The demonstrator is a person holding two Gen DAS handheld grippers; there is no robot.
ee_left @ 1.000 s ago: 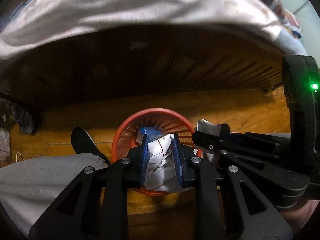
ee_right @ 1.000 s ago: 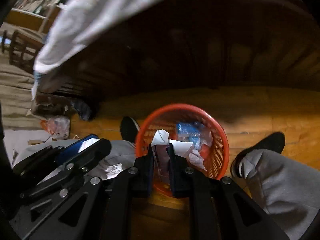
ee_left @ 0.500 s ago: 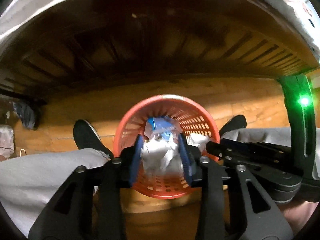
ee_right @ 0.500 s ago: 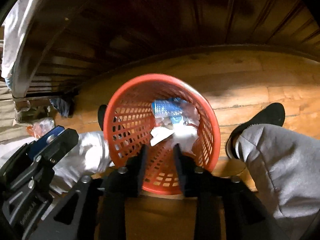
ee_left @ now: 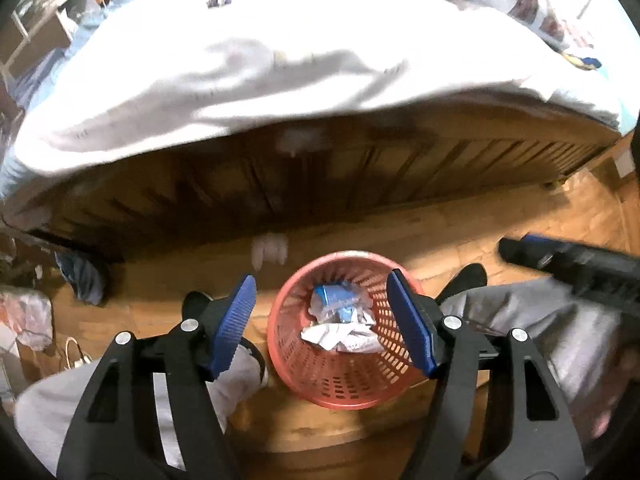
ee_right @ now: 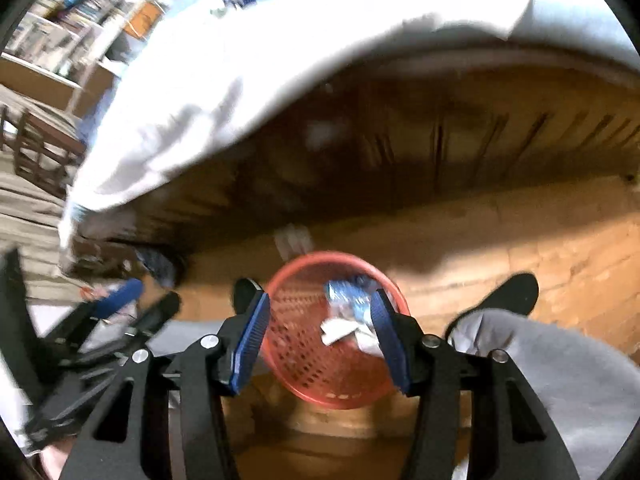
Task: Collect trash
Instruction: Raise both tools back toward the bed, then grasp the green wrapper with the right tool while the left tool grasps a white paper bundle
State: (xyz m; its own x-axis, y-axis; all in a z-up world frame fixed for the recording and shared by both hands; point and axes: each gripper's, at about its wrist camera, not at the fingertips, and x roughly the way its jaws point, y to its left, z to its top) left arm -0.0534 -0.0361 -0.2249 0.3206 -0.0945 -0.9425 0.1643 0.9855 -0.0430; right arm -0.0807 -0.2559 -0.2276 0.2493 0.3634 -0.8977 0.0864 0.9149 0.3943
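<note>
On the far left, by the bed's wooden side (ee_left: 360,176), some cloth and bags lie on the floor (ee_left: 24,320); I cannot tell if they are trash. Next comes the person's leg in grey trousers (ee_left: 132,384), with a black shoe (ee_left: 194,304) at its end. The left gripper (ee_left: 324,324) hangs over the red basket (ee_left: 340,384). Its jaws are opening and nothing is between them. Down in the basket sit the crumpled paper (ee_left: 340,336) and a blue wrapper (ee_left: 334,294), so that trash is already in. A small white thing (ee_left: 270,250) lies on the floor just behind the basket, close to the bed. It may be trash too. The right gripper (ee_right: 320,332) is above the basket as well, jaws opening and empty. Further right are the other grey leg (ee_right: 560,368) and the other shoe (ee_right: 512,292). What could go wrong? The basket looks light and stands between the two feet, so a bump from a shoe or a low gripper could tip it and spill the paper. The two grippers are near each other and could knock together. The white thing lies in shadow and could be missed.
</note>
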